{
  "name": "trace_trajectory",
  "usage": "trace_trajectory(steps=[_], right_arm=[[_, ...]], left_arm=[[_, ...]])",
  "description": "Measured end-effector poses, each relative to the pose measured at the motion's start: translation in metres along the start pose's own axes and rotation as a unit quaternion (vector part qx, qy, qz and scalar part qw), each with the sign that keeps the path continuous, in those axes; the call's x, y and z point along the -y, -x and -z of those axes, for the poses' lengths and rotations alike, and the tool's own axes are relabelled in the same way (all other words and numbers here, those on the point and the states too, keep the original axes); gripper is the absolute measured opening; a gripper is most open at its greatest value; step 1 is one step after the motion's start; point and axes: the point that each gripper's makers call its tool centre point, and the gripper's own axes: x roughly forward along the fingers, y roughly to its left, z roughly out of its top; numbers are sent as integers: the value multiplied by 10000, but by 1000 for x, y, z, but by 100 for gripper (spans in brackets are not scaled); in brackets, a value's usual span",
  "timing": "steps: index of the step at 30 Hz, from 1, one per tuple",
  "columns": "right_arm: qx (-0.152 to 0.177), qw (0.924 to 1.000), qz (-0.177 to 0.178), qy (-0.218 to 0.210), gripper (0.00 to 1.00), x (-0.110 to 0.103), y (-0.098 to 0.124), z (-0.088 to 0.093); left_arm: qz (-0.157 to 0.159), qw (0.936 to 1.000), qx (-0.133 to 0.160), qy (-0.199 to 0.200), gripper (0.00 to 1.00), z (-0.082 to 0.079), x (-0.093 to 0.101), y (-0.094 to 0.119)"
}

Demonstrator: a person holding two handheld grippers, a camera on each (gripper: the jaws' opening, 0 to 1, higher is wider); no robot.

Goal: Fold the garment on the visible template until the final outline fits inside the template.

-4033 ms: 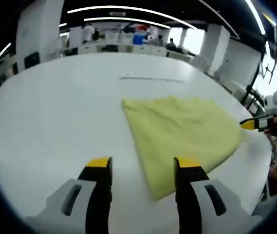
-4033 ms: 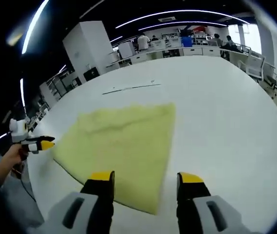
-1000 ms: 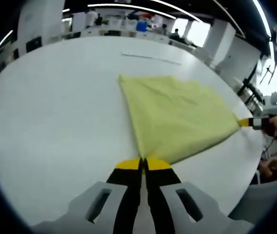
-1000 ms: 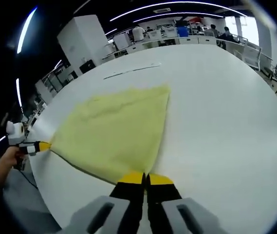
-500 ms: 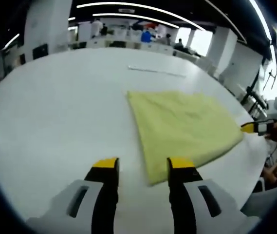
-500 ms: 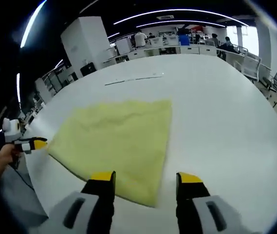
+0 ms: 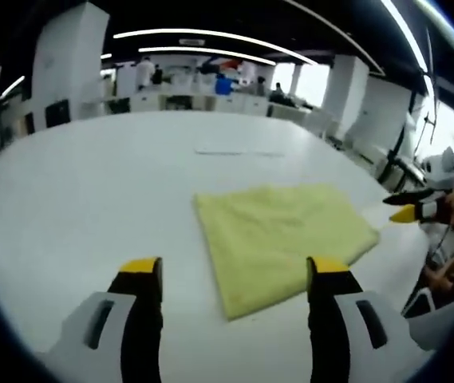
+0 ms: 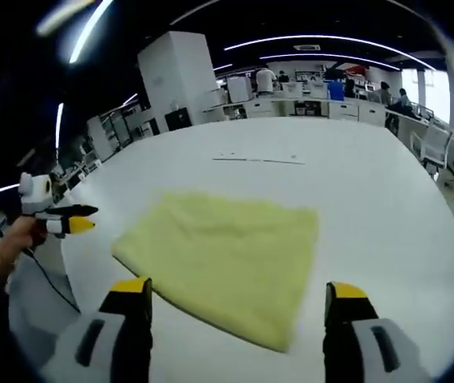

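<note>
- The yellow garment [image 7: 278,235] lay flat on the white tabletop [image 7: 91,191], a folded four-sided shape near the edge closest to the person.
- The left gripper [image 7: 234,271] hung above the tabletop, jaws spread wide and gripping nothing, one garment corner between its tips.
- The right gripper [image 8: 238,295] was likewise released, jaws wide apart over the garment's near edge.
- A thin line [image 8: 258,159] marked the tabletop beyond the garment.
</note>
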Motion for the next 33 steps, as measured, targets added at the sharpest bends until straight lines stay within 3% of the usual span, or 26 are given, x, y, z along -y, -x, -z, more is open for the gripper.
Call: trace_trajectory(steps=[6, 14, 23, 33], right_arm=[[51, 9998, -87, 199, 99, -16, 19, -9], [51, 9990, -104, 431, 99, -32, 38, -11], [17, 9988, 17, 495, 100, -37, 51, 5], [136, 9990, 122, 418, 100, -27, 59, 17]], left_arm=[[68, 10000, 40, -37, 85, -5, 9, 15], [-45, 9999, -4, -134, 98, 0, 10, 30], [-114, 9993, -163, -322, 99, 7, 12, 49], [-303, 9986, -202, -389, 99, 12, 2, 57]])
